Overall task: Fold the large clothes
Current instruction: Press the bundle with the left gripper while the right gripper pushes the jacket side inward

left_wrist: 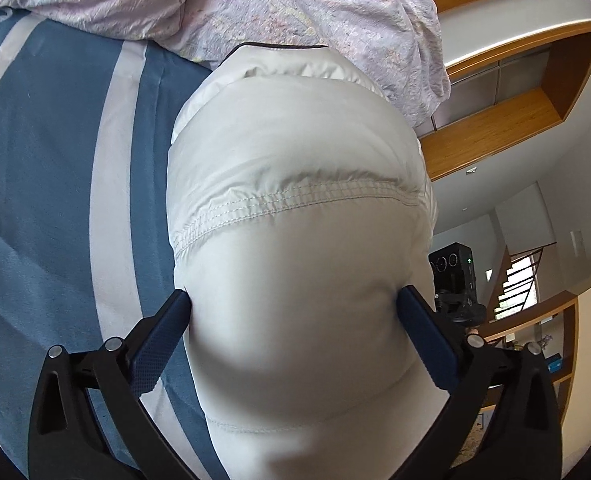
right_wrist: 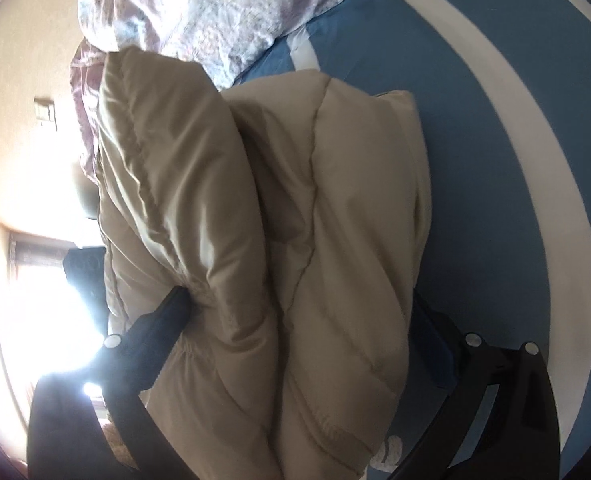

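A puffy off-white quilted jacket (left_wrist: pixel 295 140) lies bunched on the blue bed sheet with white stripes (left_wrist: pixel 47 160). It fills the wide gap of my left gripper (left_wrist: pixel 295 300). The jaws are spread far apart, and the padding bulges against both blue pads (left_wrist: pixel 163 344). In the right wrist view the same jacket (right_wrist: pixel 335 200) looks beige and is folded thick. My right gripper (right_wrist: pixel 301 308) straddles that fold. Its left finger (right_wrist: pixel 167 312) digs into gathered fabric, and its right finger is partly hidden behind the jacket.
A crumpled pink floral duvet (left_wrist: pixel 295 8) lies on the bed past the jacket, also the duvet (right_wrist: pixel 215 8). The striped sheet (right_wrist: pixel 515 160) stretches beside the jacket. Off the bed are wooden shelves (left_wrist: pixel 495 128), a black camera on a stand (left_wrist: pixel 455 276), stairs (left_wrist: pixel 515 280) and a glaring window (right_wrist: pixel 35 300).
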